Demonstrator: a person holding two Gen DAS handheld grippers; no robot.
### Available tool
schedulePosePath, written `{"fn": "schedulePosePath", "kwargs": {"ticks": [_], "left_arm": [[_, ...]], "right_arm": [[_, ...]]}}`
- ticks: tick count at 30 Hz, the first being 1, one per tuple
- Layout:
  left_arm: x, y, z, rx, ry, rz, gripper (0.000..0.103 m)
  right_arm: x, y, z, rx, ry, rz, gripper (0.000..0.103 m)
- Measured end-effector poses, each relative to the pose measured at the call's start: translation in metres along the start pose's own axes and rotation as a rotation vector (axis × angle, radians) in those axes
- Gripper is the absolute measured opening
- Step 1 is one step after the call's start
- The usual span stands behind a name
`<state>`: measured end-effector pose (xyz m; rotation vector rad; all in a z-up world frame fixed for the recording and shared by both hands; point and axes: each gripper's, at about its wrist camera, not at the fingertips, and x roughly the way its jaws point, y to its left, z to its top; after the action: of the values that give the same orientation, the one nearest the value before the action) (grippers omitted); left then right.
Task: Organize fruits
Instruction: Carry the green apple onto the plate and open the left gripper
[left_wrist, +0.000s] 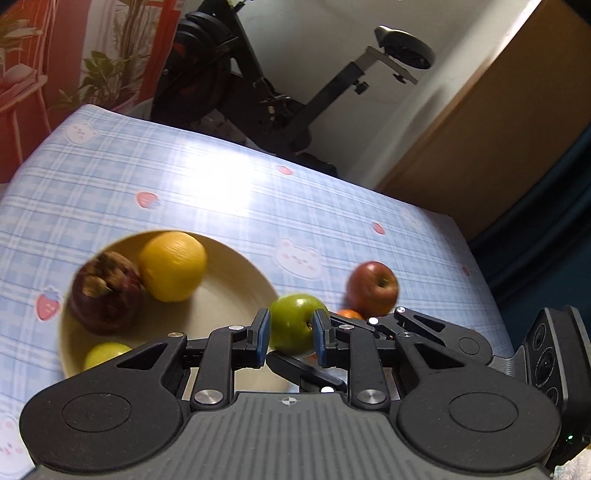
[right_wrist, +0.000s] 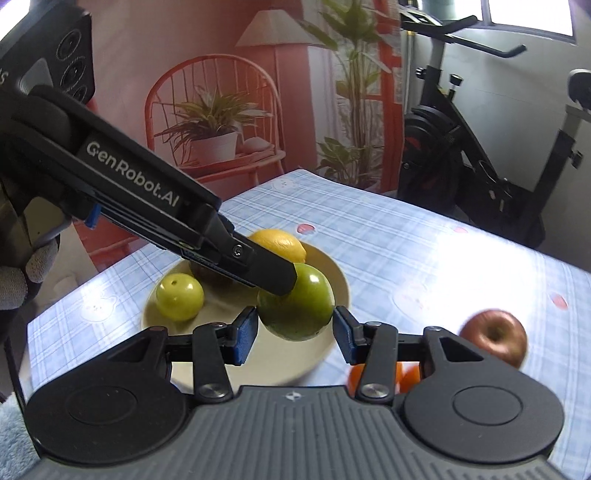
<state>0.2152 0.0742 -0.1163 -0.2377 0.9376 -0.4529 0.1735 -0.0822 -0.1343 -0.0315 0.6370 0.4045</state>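
Between my left fingers (left_wrist: 290, 336) sits the green apple (left_wrist: 295, 323), clamped by both pads above the near rim of the plate (left_wrist: 236, 295), which already holds a yellow citrus (left_wrist: 173, 266), a dark red fruit (left_wrist: 105, 293) and a small green one (left_wrist: 105, 353). Beyond my right pad a red apple (left_wrist: 373, 288) waits on the cloth.

From the right wrist, my right fingers (right_wrist: 295, 332) stand apart, empty (the apple hangs just ahead of them). Beneath them an orange fruit (right_wrist: 406, 376) remains. I judge it over halfway.
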Motion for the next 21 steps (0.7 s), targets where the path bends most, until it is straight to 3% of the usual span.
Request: {"fn": "schedulePosePath", "kwargs": {"ticks": [9,14,16,21], "left_arm": [[0.031,0.023,0.020,-0.026,0.034,0.055,0.026],[0.039,0.028,0.026,-0.016,0.047,0.081,0.026],[0.042,0.028,0.027,-0.008,0.055,0.092,0.020],[0.043,0.025,0.030,0.019,0.051,0.116,0.018]], "right_arm": [[0.052,-0.002,0.011,-0.059,0.071,-0.034,0.047],[0.066,-0.003,0.008,-0.099,0.093,-0.047,0.047],[0.069,-0.005,0.007,-0.093,0.101,-0.053,0.047],[0.072,-0.006,0.005,-0.092,0.097,-0.051,0.047]]}}
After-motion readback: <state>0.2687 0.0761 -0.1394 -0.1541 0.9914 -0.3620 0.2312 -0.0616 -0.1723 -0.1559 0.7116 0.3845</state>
